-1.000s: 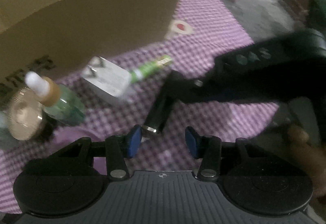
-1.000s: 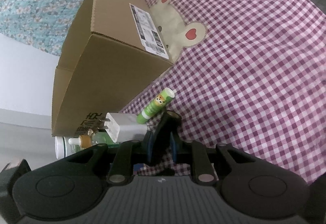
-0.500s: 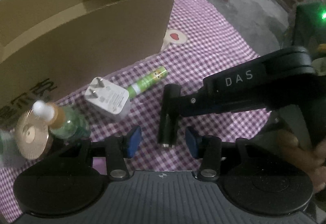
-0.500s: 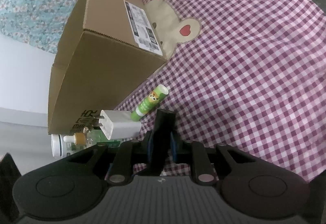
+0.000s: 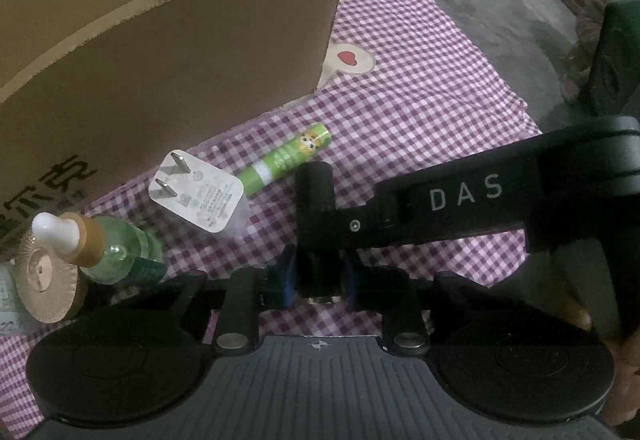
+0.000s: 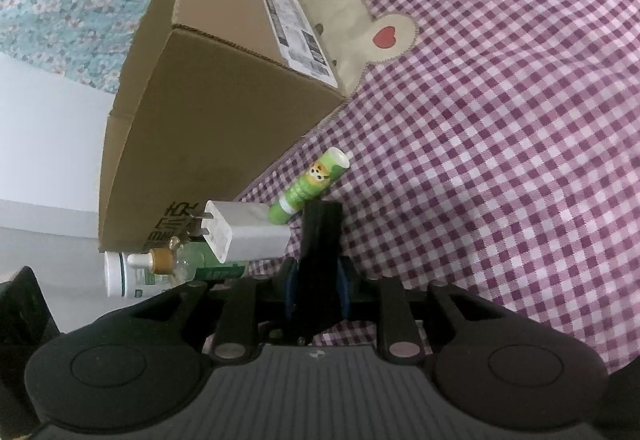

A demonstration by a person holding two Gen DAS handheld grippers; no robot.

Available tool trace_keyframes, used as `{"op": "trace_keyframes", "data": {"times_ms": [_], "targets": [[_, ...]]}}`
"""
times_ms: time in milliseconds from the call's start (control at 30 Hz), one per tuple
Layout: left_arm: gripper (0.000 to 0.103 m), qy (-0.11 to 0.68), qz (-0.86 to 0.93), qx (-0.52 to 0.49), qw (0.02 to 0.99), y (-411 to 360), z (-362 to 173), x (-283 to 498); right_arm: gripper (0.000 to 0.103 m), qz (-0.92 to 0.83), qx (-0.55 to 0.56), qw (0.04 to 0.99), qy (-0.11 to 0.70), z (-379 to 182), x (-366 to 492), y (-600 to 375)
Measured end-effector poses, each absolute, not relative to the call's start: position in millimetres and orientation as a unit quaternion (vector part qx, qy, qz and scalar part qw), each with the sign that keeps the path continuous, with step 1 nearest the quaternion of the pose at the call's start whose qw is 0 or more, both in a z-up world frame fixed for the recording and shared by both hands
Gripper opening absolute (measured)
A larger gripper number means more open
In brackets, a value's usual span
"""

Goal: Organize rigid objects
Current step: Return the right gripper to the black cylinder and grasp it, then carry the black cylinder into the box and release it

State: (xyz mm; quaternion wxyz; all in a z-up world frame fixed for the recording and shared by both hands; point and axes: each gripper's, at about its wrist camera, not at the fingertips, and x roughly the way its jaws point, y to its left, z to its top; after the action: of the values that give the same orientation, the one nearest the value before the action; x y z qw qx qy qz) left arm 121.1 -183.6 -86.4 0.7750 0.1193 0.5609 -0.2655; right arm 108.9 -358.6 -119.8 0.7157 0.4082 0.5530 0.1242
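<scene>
A black cylindrical object [image 5: 316,224] is clamped at once by both grippers: the left gripper [image 5: 317,280] has just been closing its blue-padded fingers [image 5: 285,277] and they now press on the cylinder's near end, while the right gripper [image 6: 318,282], reaching in from the right of the left wrist view, grips the same cylinder with its fingers [image 6: 291,280] tight against its sides. The cylinder points away from the left fingers, over the purple checked cloth [image 5: 420,92] that covers the surface. Just beyond its far end and slightly left lies a green tube [image 5: 286,159] with a small cartoon animal printed on it, flat on the cloth. Left of the tube, close to it, rests a white plug adapter [image 5: 196,196] with its two metal prongs pointing toward an open cardboard box [image 5: 160,40], which stands beyond all these things. Further left of the left fingers lies a green glass dropper bottle [image 5: 116,256] with a white bulb and gold collar, beside a round gold-coloured lid [image 5: 44,282]. In the right wrist view a white jar [image 6: 120,274] lies behind the dropper bottle, and a cream bear patch [image 6: 352,24] with red hearts shows on the cloth past the box.
</scene>
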Motion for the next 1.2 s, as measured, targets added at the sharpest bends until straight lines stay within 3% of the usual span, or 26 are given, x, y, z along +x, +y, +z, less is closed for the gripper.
{"op": "trace_keyframes", "data": {"times_ms": [367, 667, 900, 1200], "targets": [[0.021, 0.536, -0.270, 0.123, 0.790, -184.9, -66.1, 103.6, 0.023, 0.127, 0.427, 0.722, 0.529, -105.5, 89.2, -371.4], [0.021, 0.453, -0.262, 0.118, 0.844, -165.4, 6.3, 80.1, 0.023, 0.163, 0.381, 0.780, 0.469, -16.9, 85.6, -356.1], [0.021, 0.409, -0.194, 0.085, 0.888, -112.6, 66.0, 105.8, 0.024, 0.246, 0.343, 0.794, 0.437, 41.3, 143.2, -300.7], [0.022, 0.490, -0.117, 0.038, 0.863, -55.4, 50.5, 203.8, 0.023, 0.280, 0.329, 0.725, 0.537, 7.7, 260.0, -227.1]]}}
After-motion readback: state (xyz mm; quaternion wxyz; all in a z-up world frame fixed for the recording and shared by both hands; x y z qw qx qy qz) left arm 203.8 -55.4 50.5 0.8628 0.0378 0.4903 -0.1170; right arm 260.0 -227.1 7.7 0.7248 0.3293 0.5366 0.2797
